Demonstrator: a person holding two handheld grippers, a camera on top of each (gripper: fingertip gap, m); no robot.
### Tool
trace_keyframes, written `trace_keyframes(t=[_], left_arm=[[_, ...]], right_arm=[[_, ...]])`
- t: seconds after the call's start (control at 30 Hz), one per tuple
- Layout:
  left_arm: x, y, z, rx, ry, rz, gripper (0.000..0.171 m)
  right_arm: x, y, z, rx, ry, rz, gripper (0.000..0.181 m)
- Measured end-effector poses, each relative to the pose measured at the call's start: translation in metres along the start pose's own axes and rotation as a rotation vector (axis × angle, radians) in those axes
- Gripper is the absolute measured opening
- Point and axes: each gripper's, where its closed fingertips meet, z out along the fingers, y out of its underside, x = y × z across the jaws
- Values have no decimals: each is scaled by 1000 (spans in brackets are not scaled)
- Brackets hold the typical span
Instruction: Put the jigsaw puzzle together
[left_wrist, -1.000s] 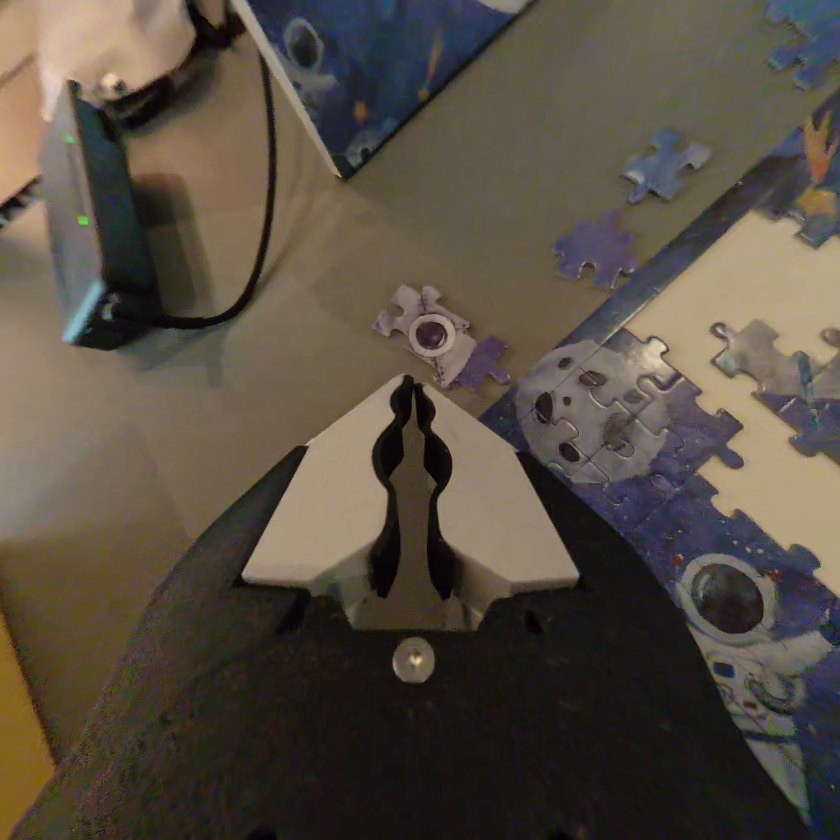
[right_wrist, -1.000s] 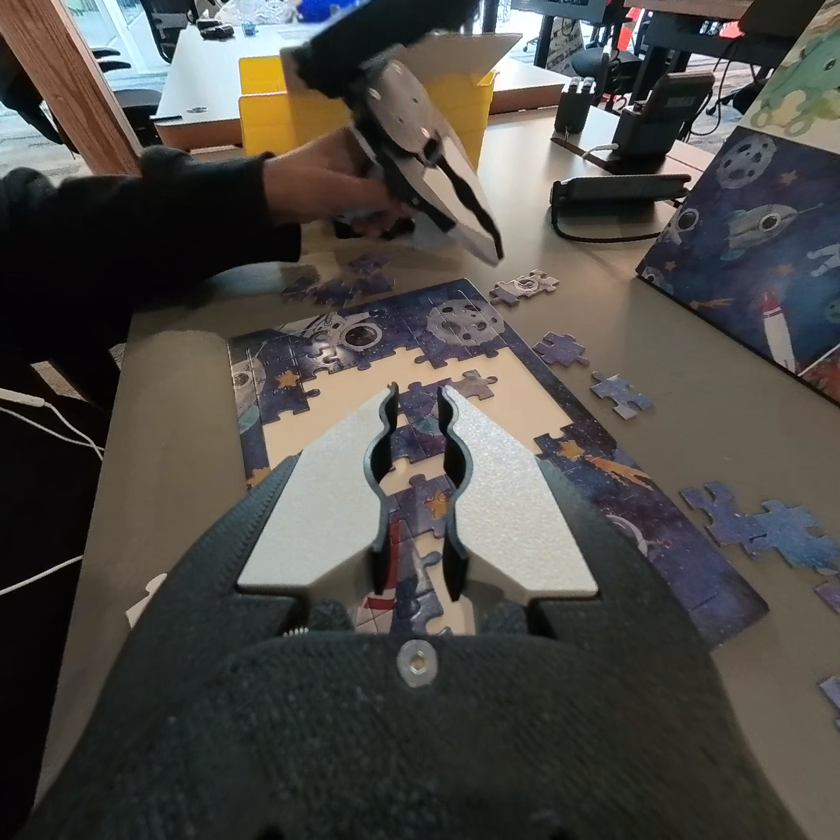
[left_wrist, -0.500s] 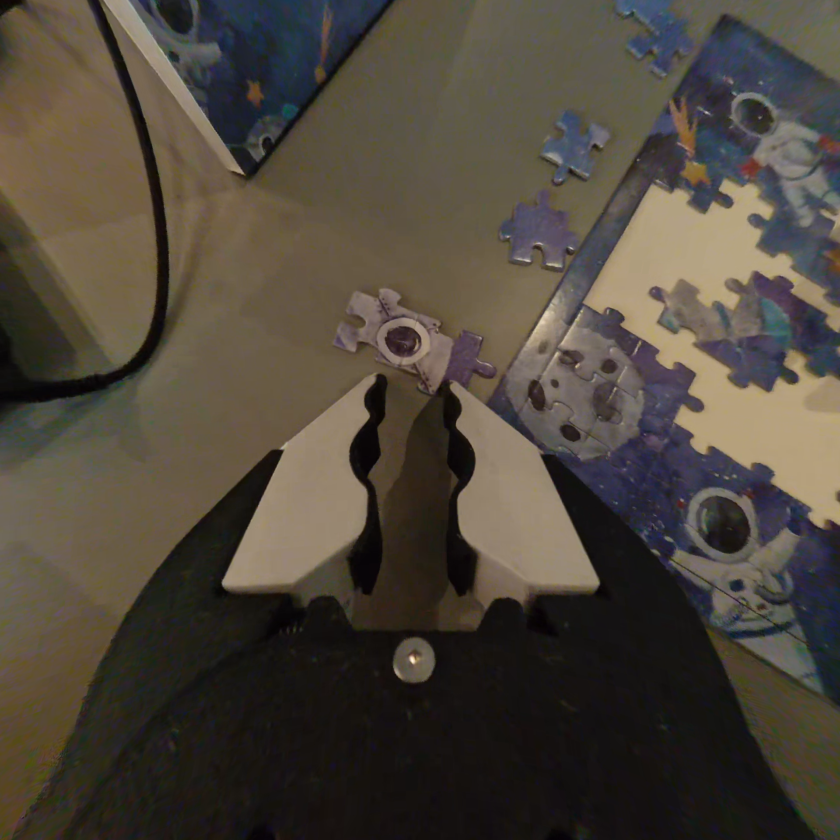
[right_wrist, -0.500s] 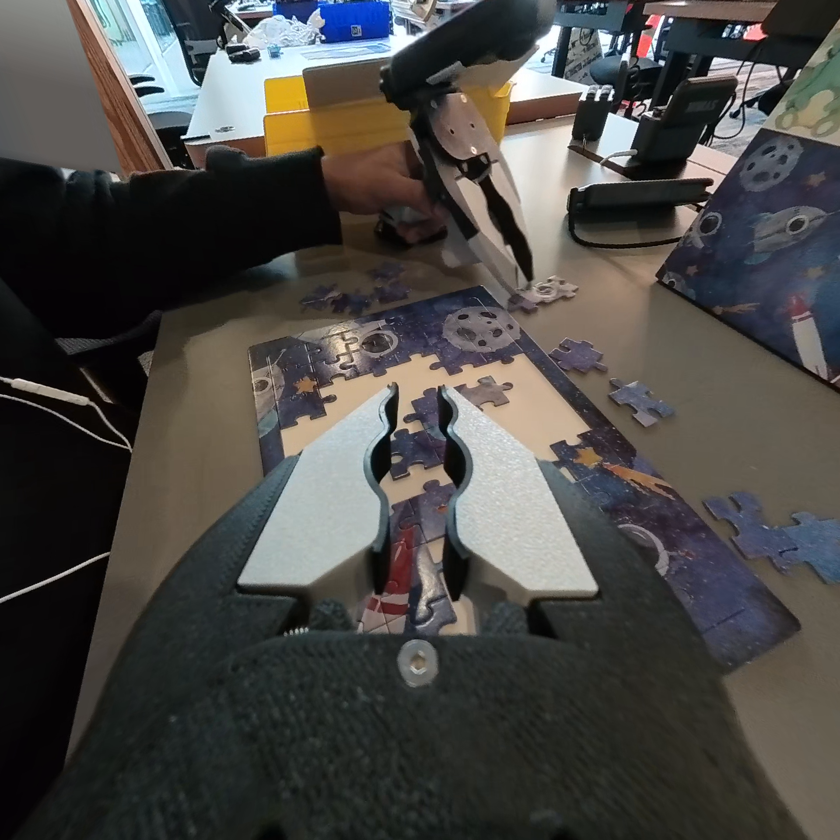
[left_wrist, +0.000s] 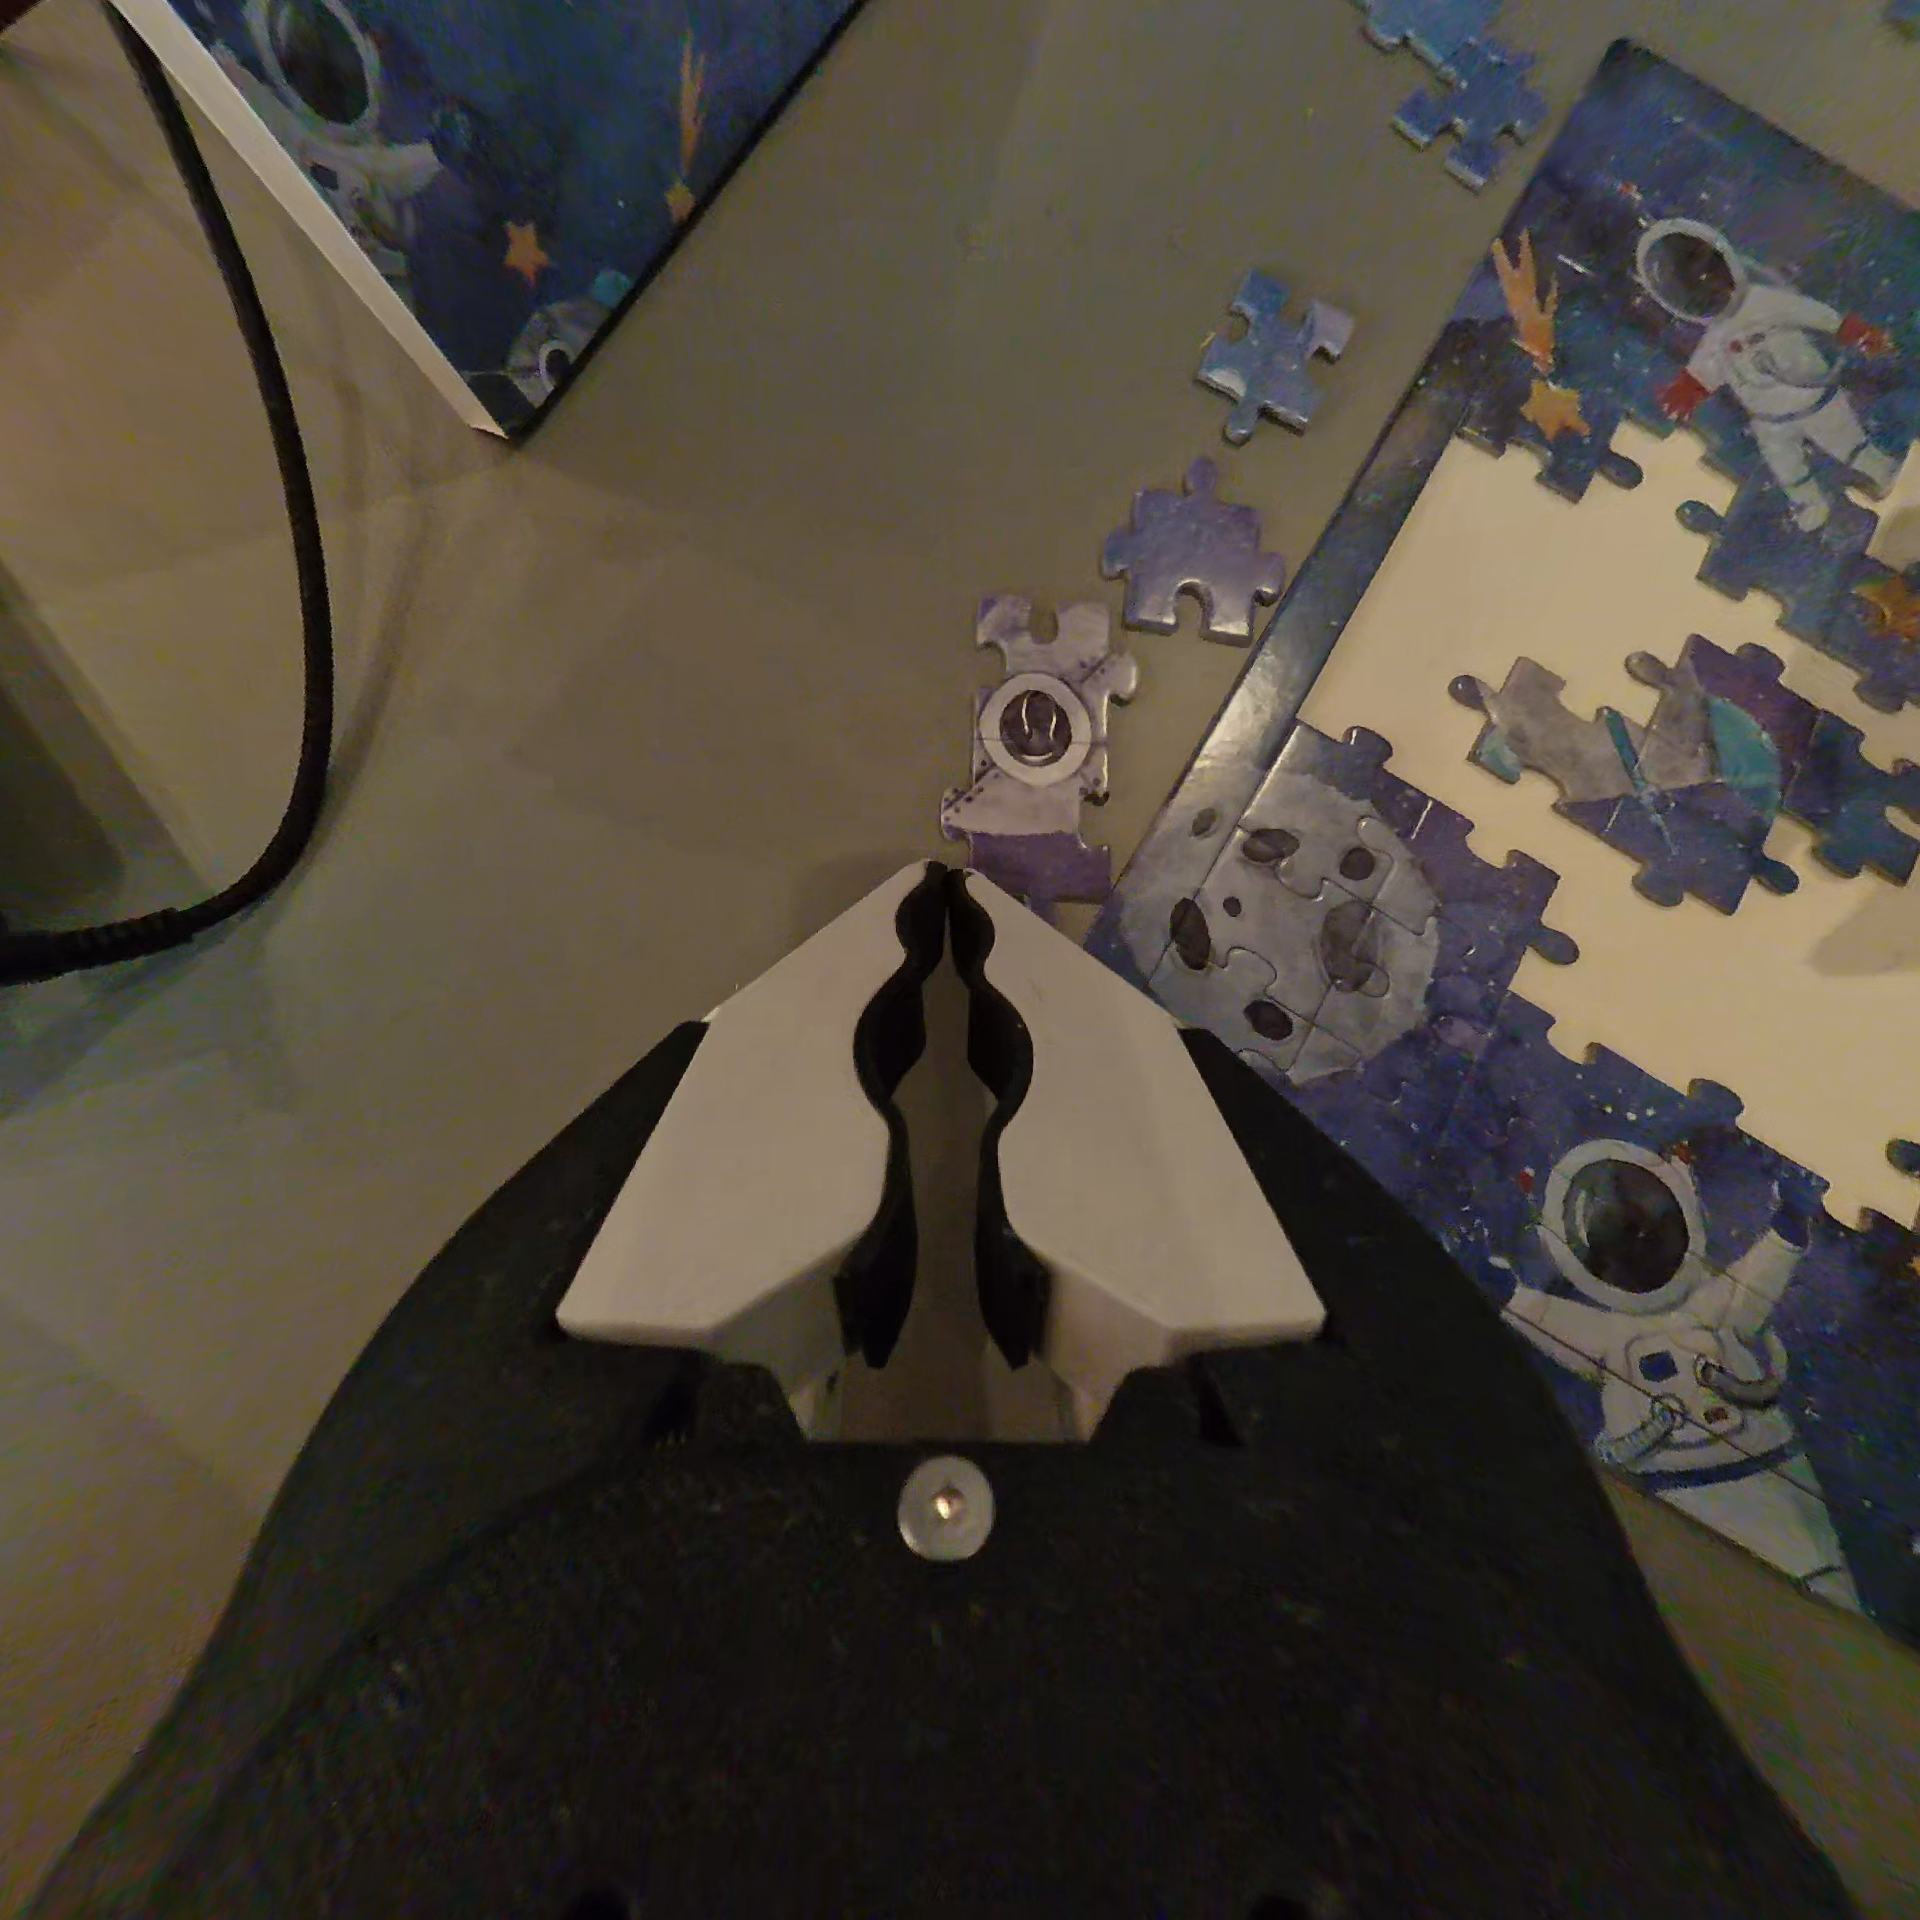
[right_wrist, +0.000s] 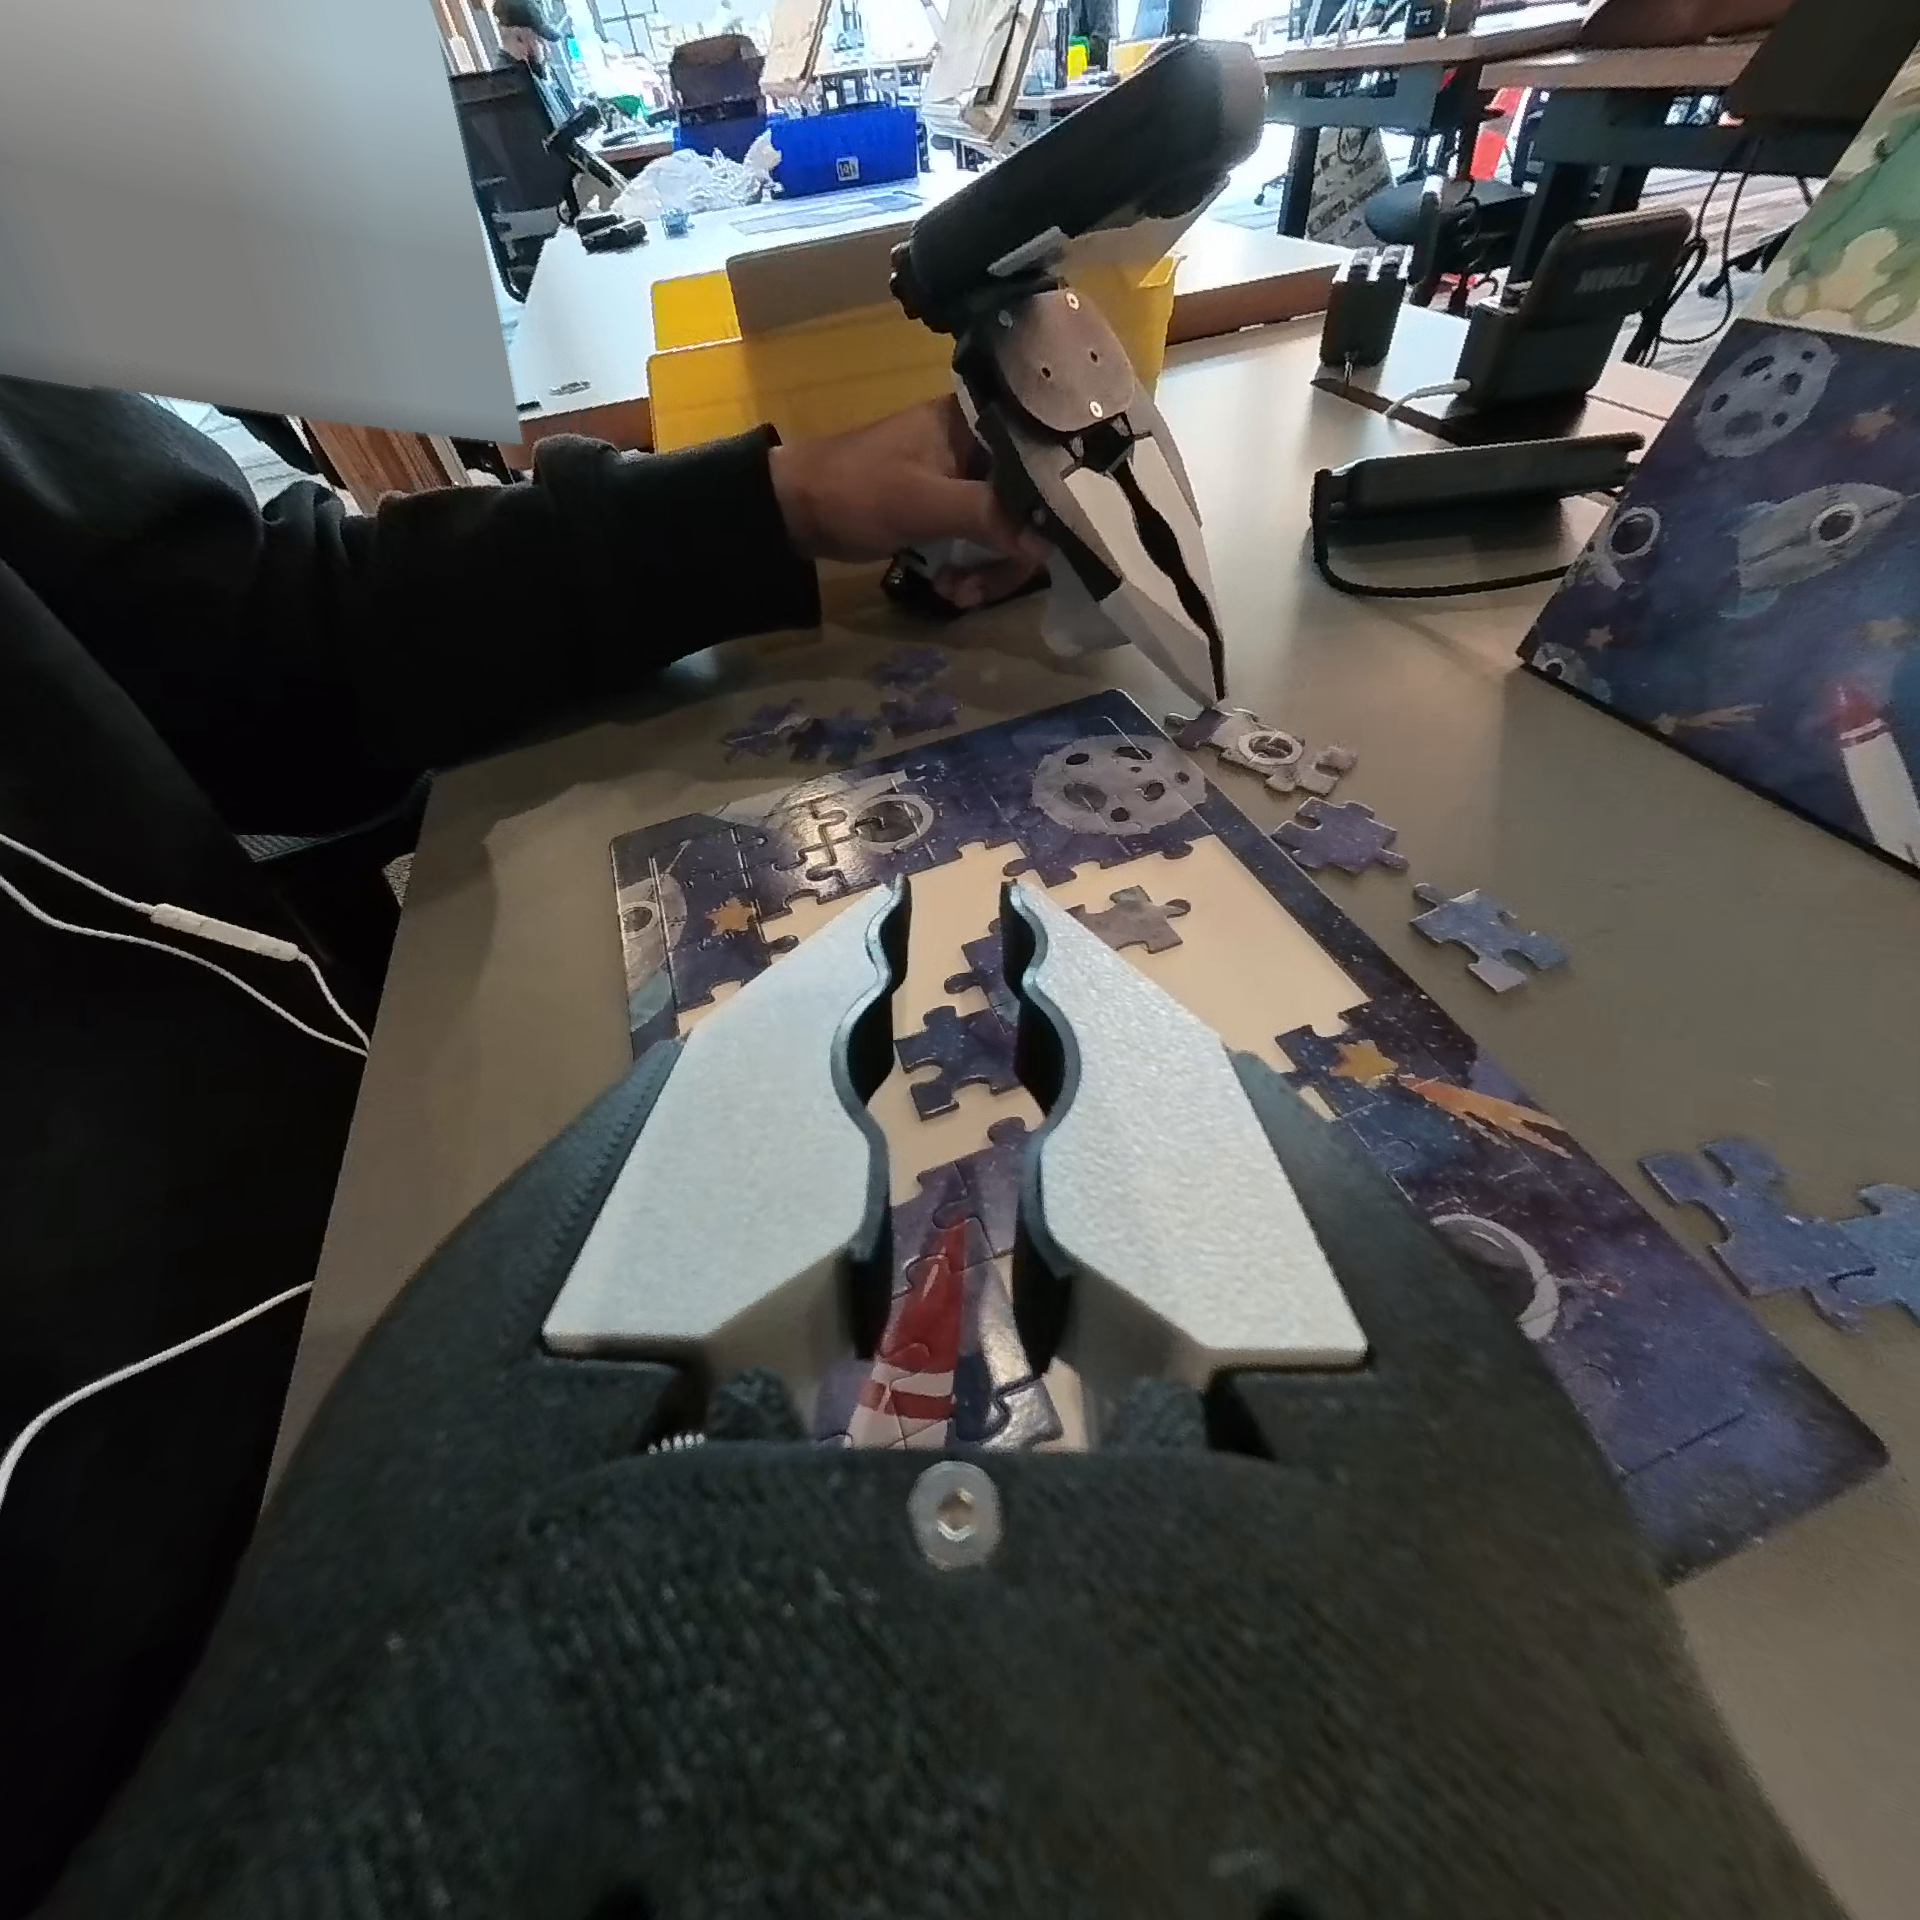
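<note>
Our left gripper pinched near-closed on near edge of joined pieces, just beside puzzle board. Right gripper parted, empty. Thin, light card; we judge joint bends, edge slips.

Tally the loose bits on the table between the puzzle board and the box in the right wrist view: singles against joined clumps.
Single pieces: 2 (purple piece, blue piece)
Joined clumps: 2 (porthole clump, blue clump)
Total: 4
</note>
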Motion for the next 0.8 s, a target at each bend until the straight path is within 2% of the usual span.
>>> trace_keyframes(t=[0.23,0.37,0.6,0.8], left_arm=[[0,-5,-4,31,-27,-15,0],[2,-3,-4,25,-30,-34,10],[4,-1,-10,17,-63,-33,13],[8,-2,-9,30,-26,-63,14]], right_arm=[[-1,1,1,-5,-2,-2,16],[-2,2,1,-11,-1,-7,16],[-2,3,2,-16,0,-10,16],[-2,4,3,-26,3,-15,16]])
